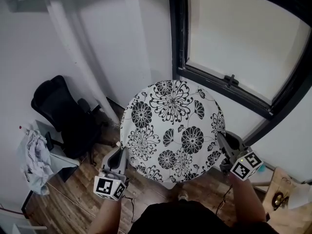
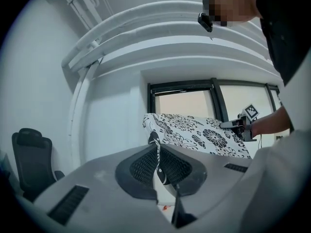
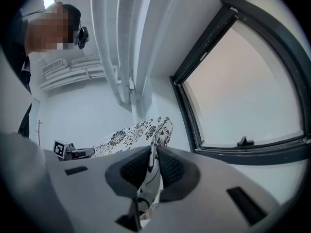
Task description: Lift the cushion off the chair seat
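Where the cushion is, head view: the round black-and-white flowered cushion hangs in the air in front of the person, its patterned face turned up to the camera. It is above the wooden floor and before the window, and it rests on nothing that shows.
Left hand-held gripper, head view: the left hand-held gripper meets the cushion's lower left rim.
Right hand-held gripper, head view: the right hand-held gripper meets the lower right rim, across from the left one.
Chair, head view: a black office chair stands by the wall at the left, well apart from the cushion. Nothing patterned lies on it. Whether another seat sits hidden under the cushion cannot be told.
Left gripper view: the jaws are closed on the cushion's rim, with a fold of flowered cloth pinched between the pads. The cushion stretches away level to the right hand-held gripper on its far edge.
Right gripper view: the jaws are likewise clamped on a fold of the rim. The cushion runs off toward the left hand-held gripper.
Done: the cushion is clear of any seat in sight and carried by both grips, so the lift looks accomplished.
Left: little, by this reading. The task sentence names no place to put it.
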{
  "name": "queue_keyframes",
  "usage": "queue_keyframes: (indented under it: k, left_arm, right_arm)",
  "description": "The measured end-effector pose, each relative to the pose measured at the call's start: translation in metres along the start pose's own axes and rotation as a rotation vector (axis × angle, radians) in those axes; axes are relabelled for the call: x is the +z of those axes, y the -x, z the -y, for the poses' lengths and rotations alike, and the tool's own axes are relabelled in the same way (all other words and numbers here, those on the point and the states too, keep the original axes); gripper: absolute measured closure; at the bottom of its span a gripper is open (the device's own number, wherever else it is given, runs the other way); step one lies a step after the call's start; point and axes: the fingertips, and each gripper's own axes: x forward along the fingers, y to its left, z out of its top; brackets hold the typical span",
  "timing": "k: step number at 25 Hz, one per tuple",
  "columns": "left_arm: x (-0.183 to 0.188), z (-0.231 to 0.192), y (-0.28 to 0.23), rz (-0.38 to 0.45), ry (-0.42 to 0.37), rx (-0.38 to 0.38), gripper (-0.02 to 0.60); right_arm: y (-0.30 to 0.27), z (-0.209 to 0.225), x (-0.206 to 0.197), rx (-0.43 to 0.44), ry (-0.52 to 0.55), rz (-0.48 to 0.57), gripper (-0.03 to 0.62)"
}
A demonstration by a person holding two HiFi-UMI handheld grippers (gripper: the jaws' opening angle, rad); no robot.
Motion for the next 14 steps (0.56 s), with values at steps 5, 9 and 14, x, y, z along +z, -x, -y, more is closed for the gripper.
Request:
queue_keyframes:
  k: [5, 9, 14]
  left_arm:
    - [0.011, 0.002, 0.004, 0.002, -0.01, 0.0, 0.563]
    - [0.019, 0.003, 0.005, 0.0, -0.016, 0.001, 0.563]
    - [0.014, 0.004, 0.001, -0.006, -0.015, 0.004, 0.563]
  right_arm:
    - [0.003, -0.004, 0.006, 0.001, 0.009, -0.01, 0.551]
    - [0.004, -0.006, 0.012, 0.002, 0.031, -0.022, 0.551]
    - [0.001, 0.0, 0.007, 0.004, 0.028, -0.022, 0.551]
